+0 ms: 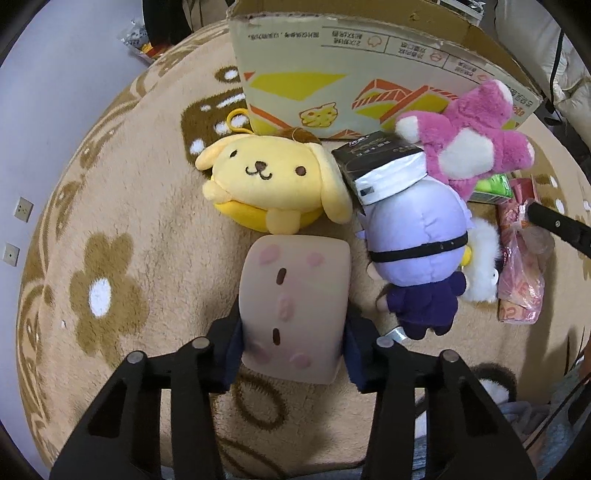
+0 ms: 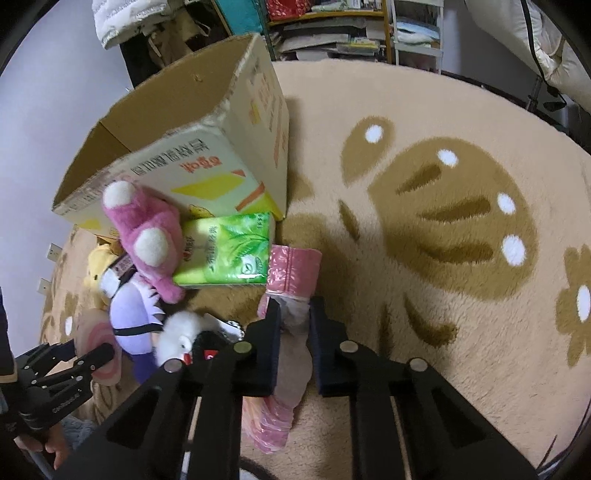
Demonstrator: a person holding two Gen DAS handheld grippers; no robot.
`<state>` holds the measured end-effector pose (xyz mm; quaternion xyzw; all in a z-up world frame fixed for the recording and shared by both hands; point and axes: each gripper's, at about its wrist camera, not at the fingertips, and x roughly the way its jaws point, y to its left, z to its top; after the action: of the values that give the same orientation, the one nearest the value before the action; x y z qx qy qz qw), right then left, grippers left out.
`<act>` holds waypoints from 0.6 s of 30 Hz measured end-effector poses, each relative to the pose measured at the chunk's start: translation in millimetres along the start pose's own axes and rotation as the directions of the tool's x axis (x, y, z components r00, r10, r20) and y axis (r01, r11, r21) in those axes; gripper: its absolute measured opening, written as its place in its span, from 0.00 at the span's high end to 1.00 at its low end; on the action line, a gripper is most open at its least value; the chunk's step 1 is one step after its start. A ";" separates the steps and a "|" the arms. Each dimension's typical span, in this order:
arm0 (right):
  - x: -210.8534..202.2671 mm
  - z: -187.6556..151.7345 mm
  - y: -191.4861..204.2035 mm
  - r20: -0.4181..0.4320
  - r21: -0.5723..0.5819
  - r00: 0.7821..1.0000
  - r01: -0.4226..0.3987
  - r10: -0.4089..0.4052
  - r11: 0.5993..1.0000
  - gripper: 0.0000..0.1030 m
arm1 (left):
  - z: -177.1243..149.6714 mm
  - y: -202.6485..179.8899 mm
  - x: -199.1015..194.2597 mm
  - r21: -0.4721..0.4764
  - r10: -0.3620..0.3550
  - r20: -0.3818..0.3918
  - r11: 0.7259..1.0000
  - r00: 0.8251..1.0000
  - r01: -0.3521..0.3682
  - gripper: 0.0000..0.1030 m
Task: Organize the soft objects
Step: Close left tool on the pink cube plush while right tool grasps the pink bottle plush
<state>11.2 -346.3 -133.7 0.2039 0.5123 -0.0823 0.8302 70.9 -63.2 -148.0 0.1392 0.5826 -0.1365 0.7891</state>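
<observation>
My left gripper (image 1: pixel 294 325) is shut on a beige block-shaped plush (image 1: pixel 291 295) with pink spots, lying on the rug. Just beyond it sit a yellow dog plush (image 1: pixel 266 177), a purple-headed doll (image 1: pixel 417 236) and a pink bear plush (image 1: pixel 476 136). My right gripper (image 2: pixel 295 314) is shut on a pink plastic-wrapped pack (image 2: pixel 295 262) on the rug, its wrapper crumpled between the pads. A green tissue pack (image 2: pixel 229 251) lies against the pink bear (image 2: pixel 144 229). The open cardboard box (image 2: pixel 177 147) stands behind the pile.
A white fluffy plush (image 2: pixel 181 328) lies beside the purple doll (image 2: pixel 129 317). The cardboard box (image 1: pixel 332 74) has its open top facing up. The flowered beige rug (image 2: pixel 443 258) stretches right of the pile. Shelves (image 2: pixel 332 29) and a white quilted coat (image 2: pixel 554 44) stand beyond the rug.
</observation>
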 end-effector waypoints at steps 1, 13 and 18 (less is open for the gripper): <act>-0.7 -0.2 2.0 0.013 -0.007 1.000 0.005 -0.005 1.000 0.87 | -0.7 -0.9 -1.8 0.003 0.007 0.006 1.000 1.000 -0.007 0.59; -51.2 -6.0 27.9 0.253 -0.107 0.967 0.012 0.016 0.994 0.89 | -9.7 4.1 -46.6 -0.040 0.058 0.160 0.998 0.985 -0.053 0.61; -81.5 -7.2 36.0 0.381 -0.154 0.923 0.002 0.058 0.988 0.89 | -10.1 14.0 -69.7 -0.079 0.063 0.251 0.996 0.966 -0.044 0.61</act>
<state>-19.8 -316.6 -55.3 0.1274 0.3415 -0.0695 0.9286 47.5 -42.8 -83.3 0.1076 0.4775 -0.1105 0.8650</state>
